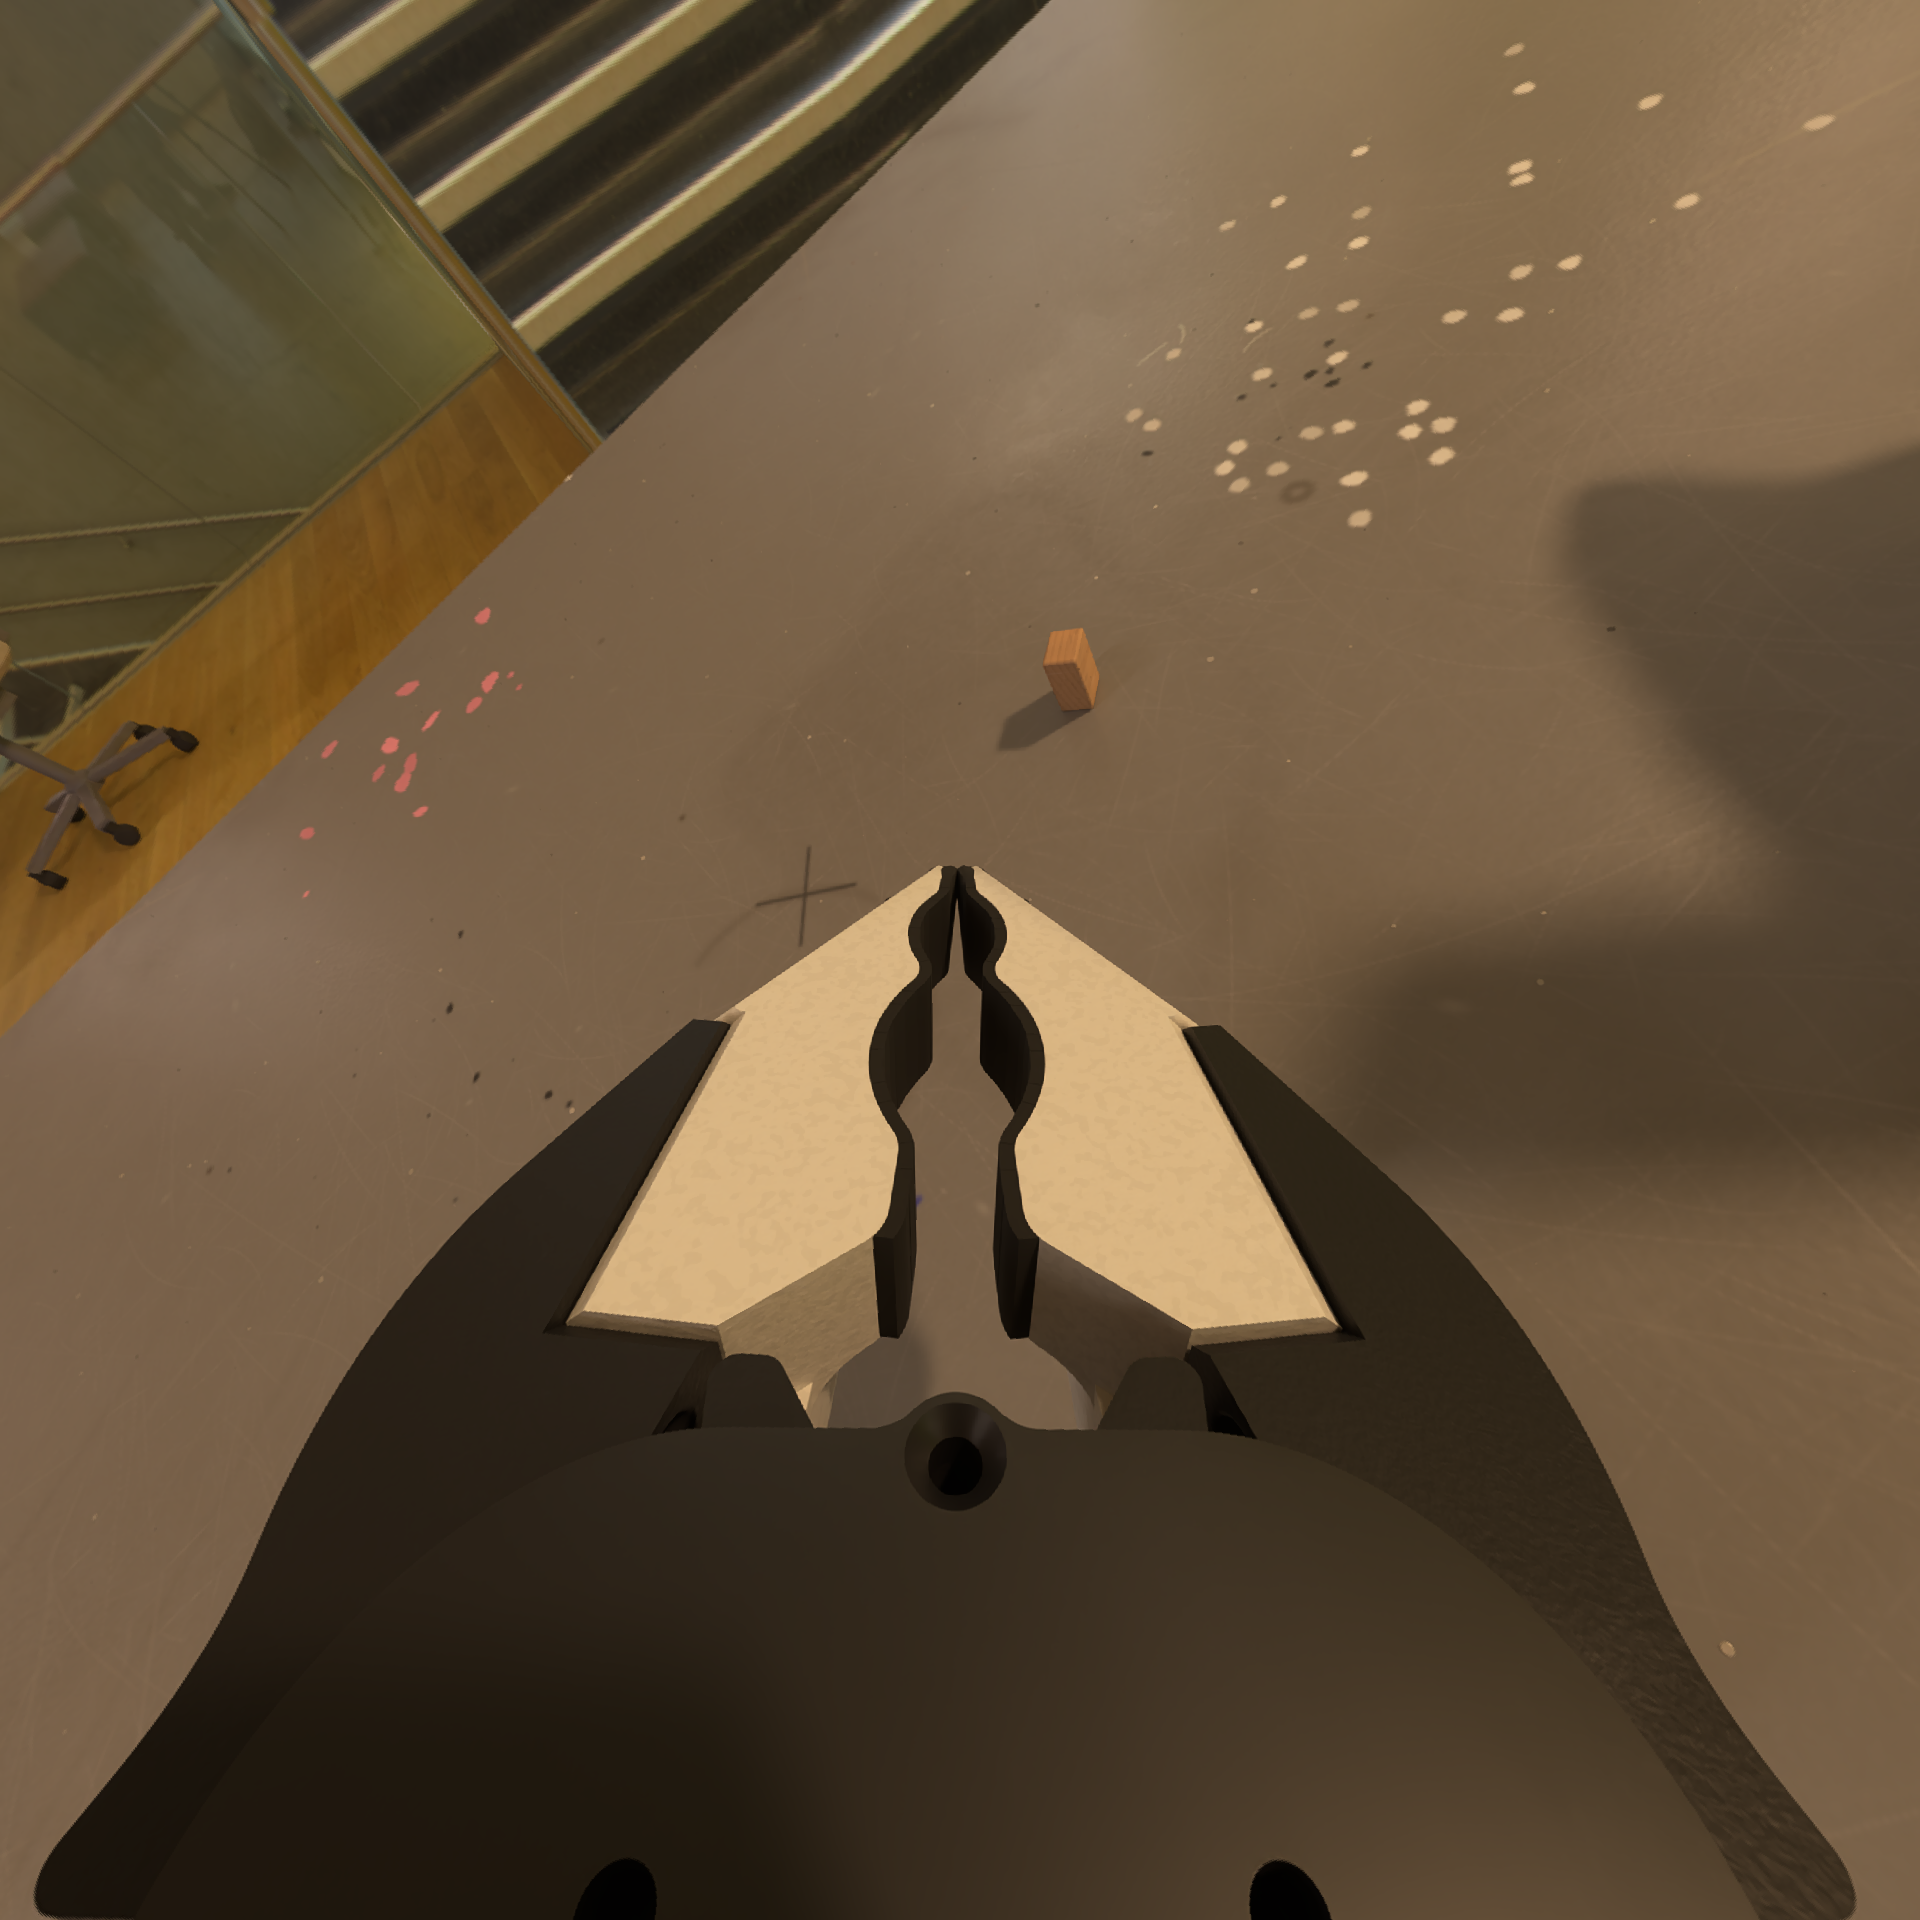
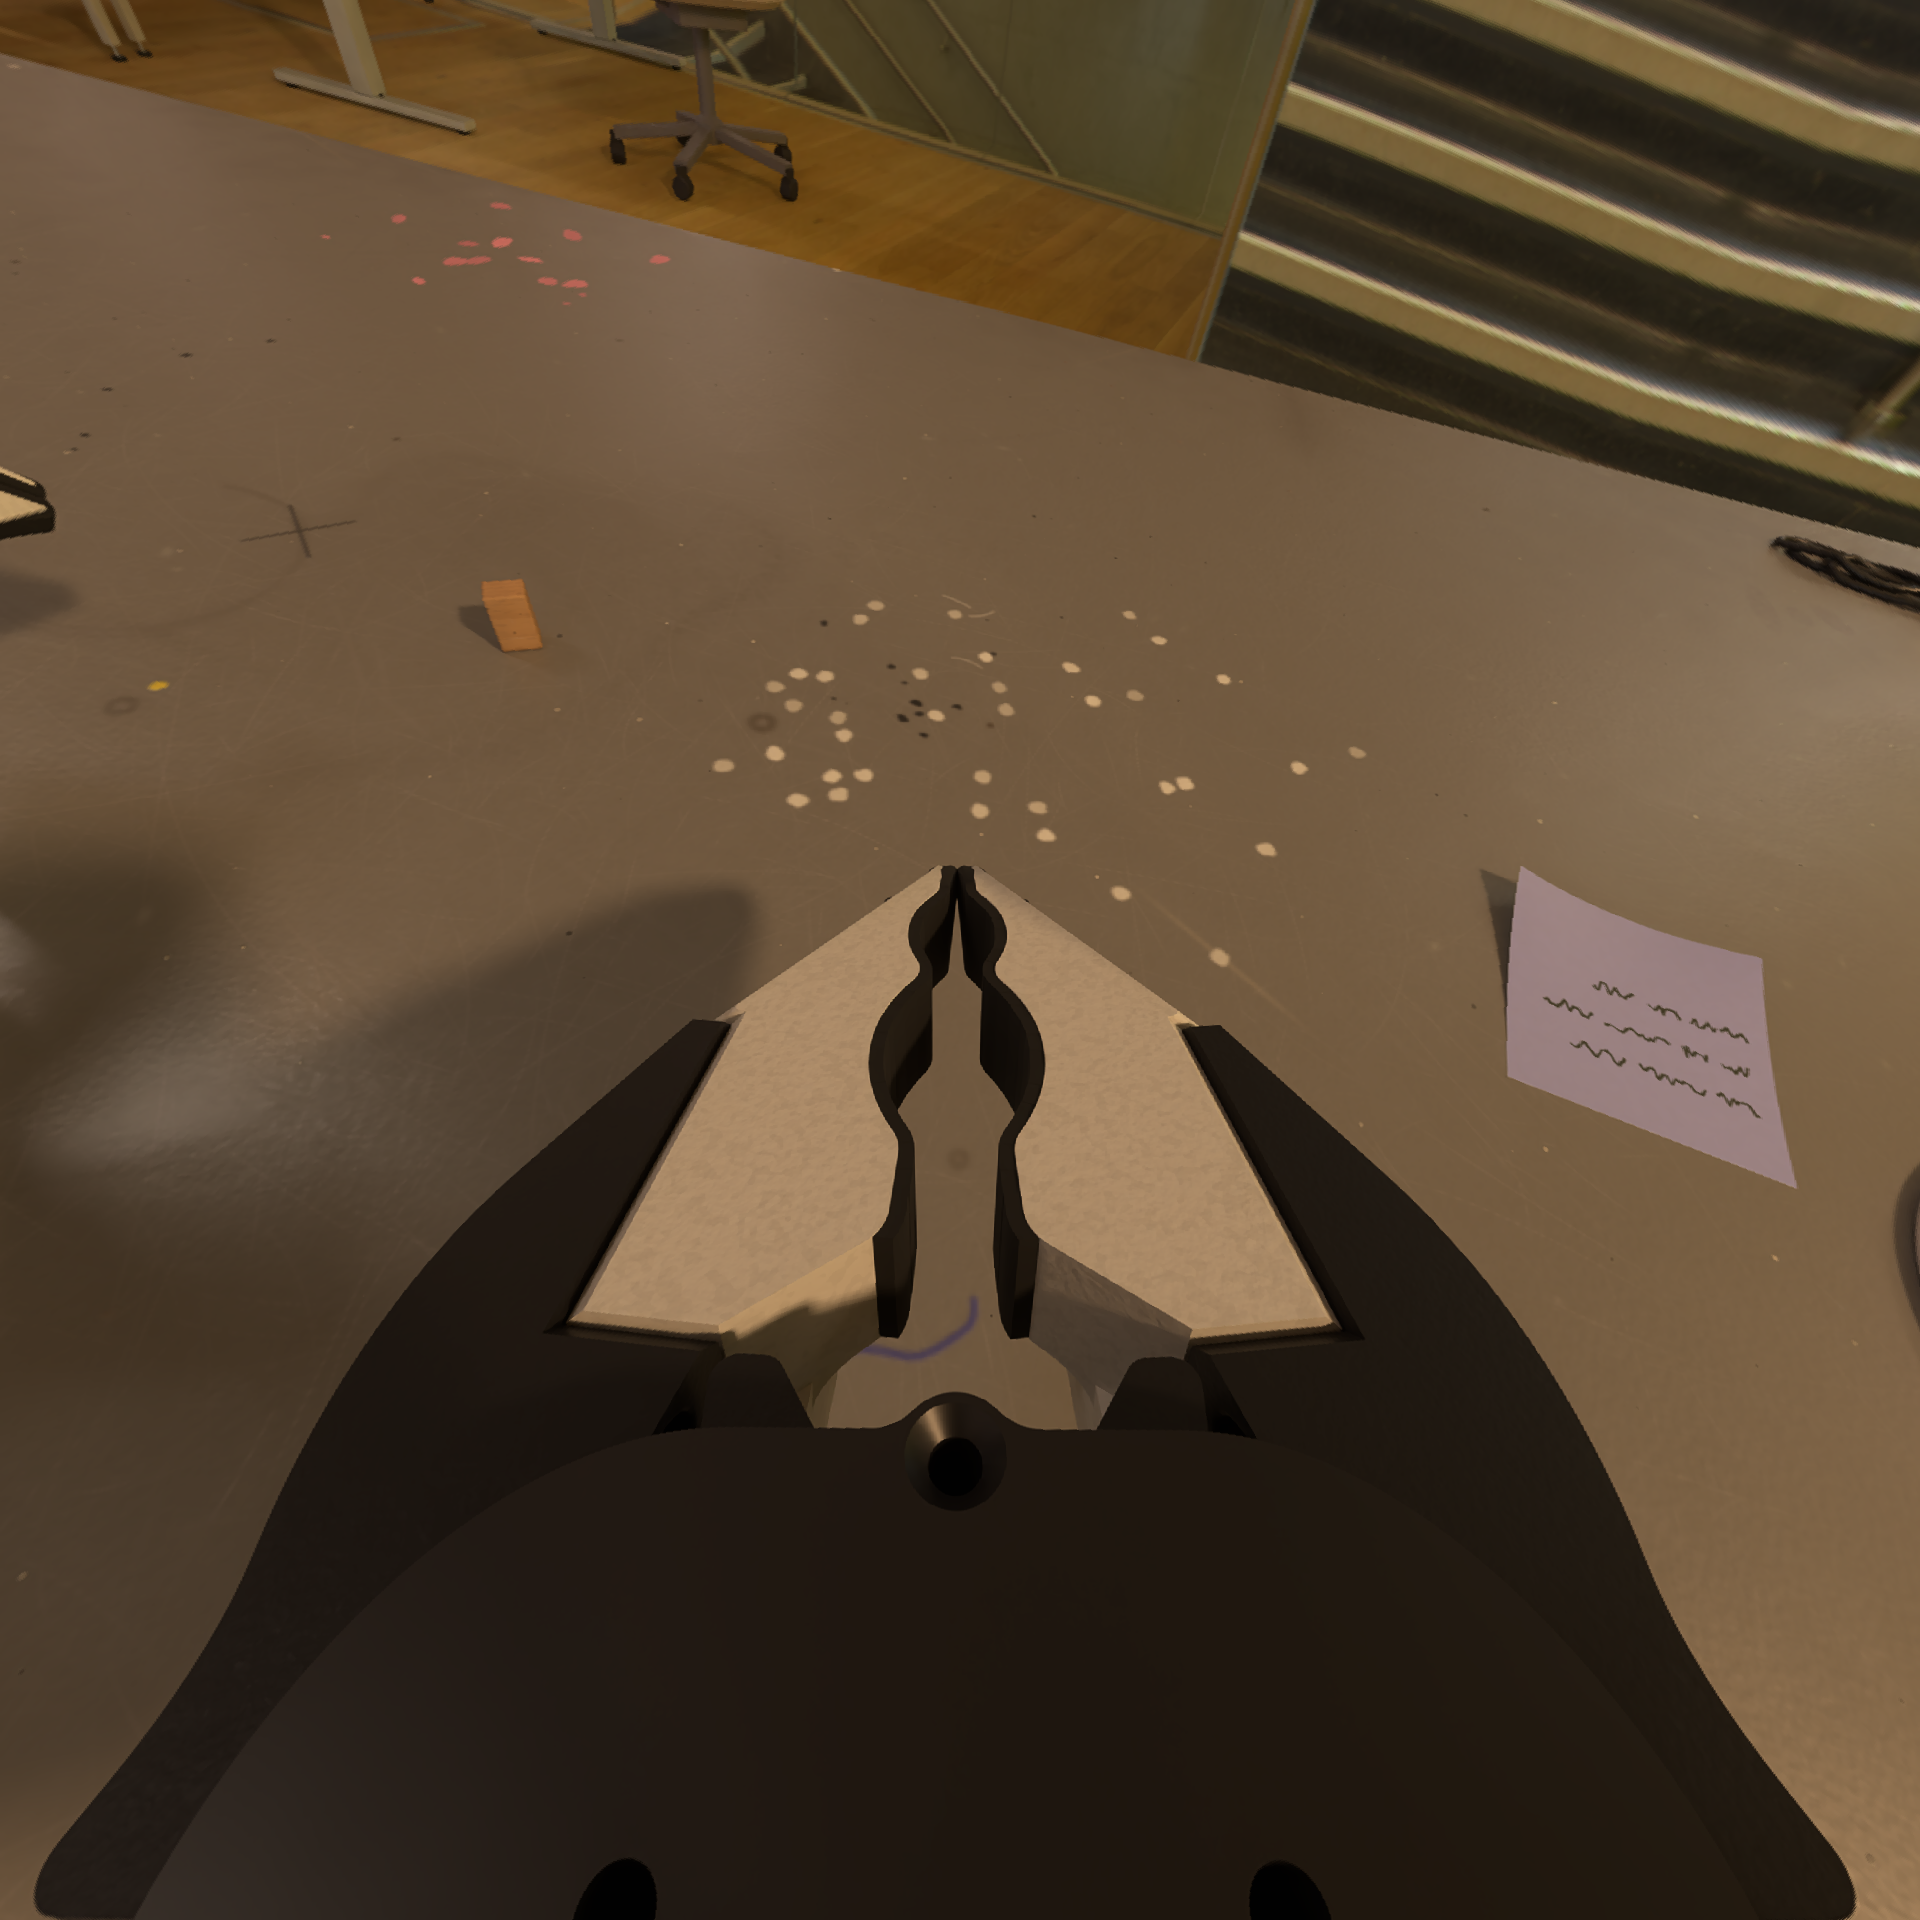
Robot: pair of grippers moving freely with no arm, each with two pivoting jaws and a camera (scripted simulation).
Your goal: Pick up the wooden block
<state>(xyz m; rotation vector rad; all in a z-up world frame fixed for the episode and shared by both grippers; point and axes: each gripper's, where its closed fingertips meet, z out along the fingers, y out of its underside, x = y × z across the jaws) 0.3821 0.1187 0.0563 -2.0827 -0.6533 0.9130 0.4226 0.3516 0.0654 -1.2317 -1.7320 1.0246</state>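
A small wooden block (image 1: 1071, 668) stands upright on the grey-brown table, ahead of my left gripper (image 1: 956, 873) and slightly to its right. The left gripper is shut and empty, above the table, well short of the block. In the right wrist view the block (image 2: 511, 615) is far to the left and ahead of my right gripper (image 2: 956, 873), which is also shut and empty. The tip of the left gripper (image 2: 21, 507) shows at the left edge of the right wrist view.
The table (image 1: 1247, 831) carries white paint dots (image 2: 935, 727), pink dots (image 1: 426, 727) and a pencilled cross (image 1: 805, 896). A lilac paper note (image 2: 1642, 1029) lies right of the right gripper. A dark cable (image 2: 1849, 566) lies at the far right. Office chairs (image 2: 707, 135) stand beyond the table edge.
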